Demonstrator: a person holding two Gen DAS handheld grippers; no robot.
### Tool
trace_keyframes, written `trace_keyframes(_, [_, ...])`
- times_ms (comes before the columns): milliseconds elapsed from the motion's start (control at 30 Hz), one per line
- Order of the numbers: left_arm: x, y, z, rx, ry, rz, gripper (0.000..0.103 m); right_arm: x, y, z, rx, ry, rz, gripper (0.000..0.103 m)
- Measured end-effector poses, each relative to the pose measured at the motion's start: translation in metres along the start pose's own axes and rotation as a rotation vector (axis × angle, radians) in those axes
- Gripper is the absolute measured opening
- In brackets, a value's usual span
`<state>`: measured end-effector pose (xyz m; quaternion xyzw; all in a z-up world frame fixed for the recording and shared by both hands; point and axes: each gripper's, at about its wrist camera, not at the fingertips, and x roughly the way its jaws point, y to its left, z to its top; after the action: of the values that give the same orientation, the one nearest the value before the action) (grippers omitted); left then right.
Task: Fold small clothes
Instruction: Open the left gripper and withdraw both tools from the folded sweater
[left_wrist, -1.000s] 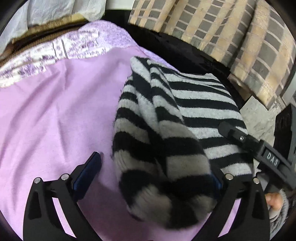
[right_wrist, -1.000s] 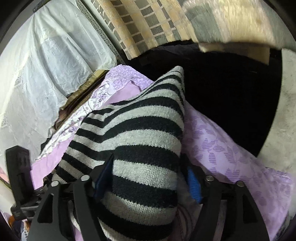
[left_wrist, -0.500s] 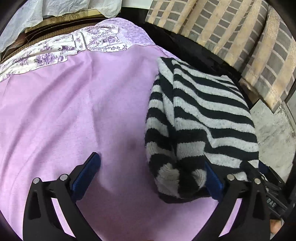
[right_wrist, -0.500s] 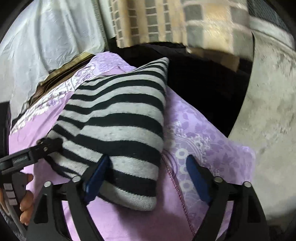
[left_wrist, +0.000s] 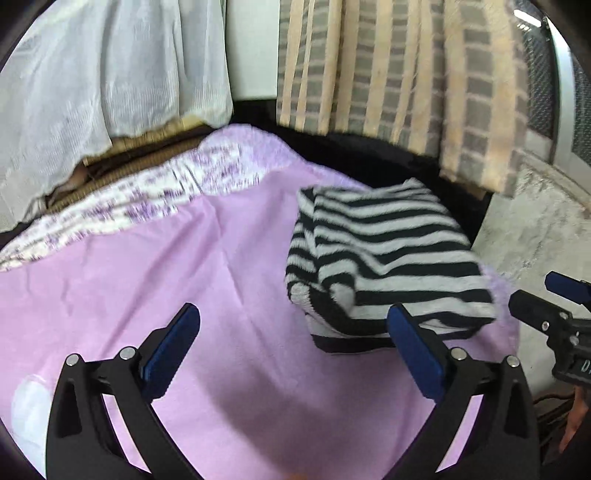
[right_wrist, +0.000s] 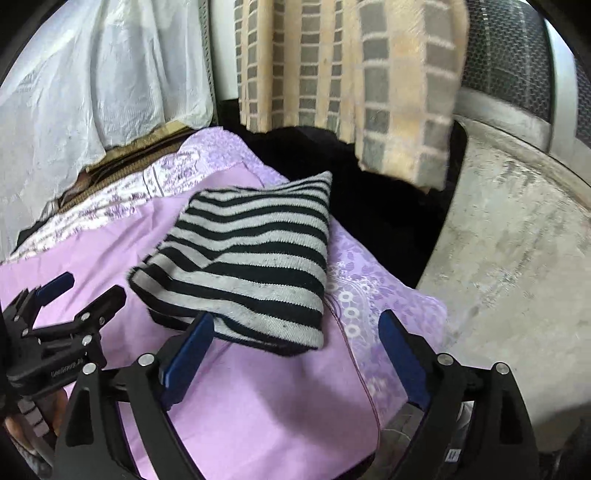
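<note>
There, folded striped sweater on lilac sheet.

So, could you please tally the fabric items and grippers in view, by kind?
Striped knit garment, folded: 1
Lilac sheet: 1
White curtain: 1
Checked curtain: 1
Grippers, left gripper and right gripper, both open: 2
Total: 6

folded sweater on the bedsheet, near its right edge, curtain behind it
</note>
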<state>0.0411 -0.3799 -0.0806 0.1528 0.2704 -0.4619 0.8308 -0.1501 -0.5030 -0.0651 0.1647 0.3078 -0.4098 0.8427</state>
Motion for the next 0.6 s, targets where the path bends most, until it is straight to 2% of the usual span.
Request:
trace_keyframes(133, [-0.03, -0.004, 0.001, 0.019, -0.049, 0.002, 0.099, -0.022, 0.004, -0.001, -0.003, 0.011, -0.02, 0.098])
trace_keyframes(267, [-0.051, -0.01, -0.001, 0.045, -0.083, 0.009, 0.099, -0.044, 0.009, -0.006, -0.028, 0.05, -0.067, 0.099])
trace_keyframes(433, [-0.068, -0.016, -0.005, 0.063, -0.088, -0.005, 0.099, -0.066, 0.011, -0.011, -0.012, 0.003, -0.029, 0.099])
trace_keyframes(600, [-0.077, -0.02, -0.01, 0.081, -0.101, 0.01, 0.099, -0.066, 0.02, -0.013, -0.028, 0.003, 0.0, 0.099])
